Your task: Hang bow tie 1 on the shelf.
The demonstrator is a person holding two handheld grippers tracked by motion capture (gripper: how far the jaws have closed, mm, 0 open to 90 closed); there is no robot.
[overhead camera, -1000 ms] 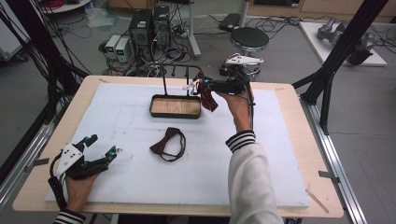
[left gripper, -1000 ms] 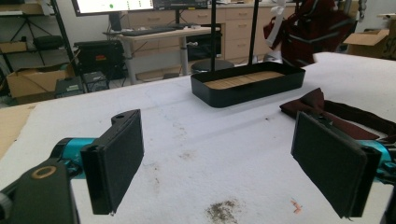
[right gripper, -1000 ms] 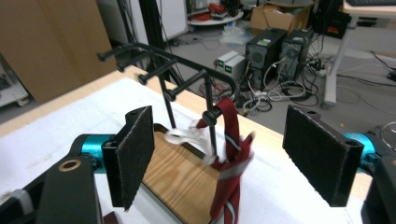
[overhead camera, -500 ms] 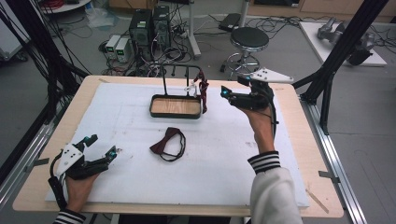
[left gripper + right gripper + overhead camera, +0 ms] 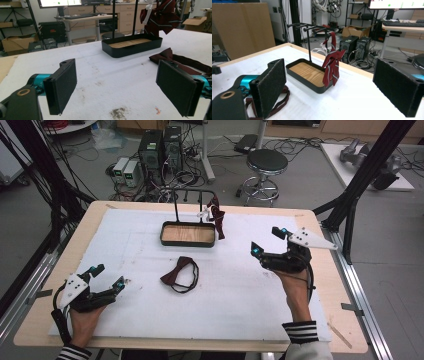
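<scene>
The right gripper [image 5: 270,241] has left the hung tie [image 5: 218,220], its fingers just opening, empty. The bow tie [image 5: 179,273] lies between both grippers; left gripper [image 5: 107,276] fingers spread.

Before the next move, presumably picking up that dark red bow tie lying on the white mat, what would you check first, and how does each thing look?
1. Dark red striped tie hanging on the black rack: ok, draped over the tray's end.
2. Right gripper free: ok, jaws have just been opening, nothing between them.
3. Left gripper free: ok, open.
4. Dark red bow tie reachable: ok, flat on the white mat, between both grippers.
5. Bow tie's strap untangled: cannot tell.
</scene>
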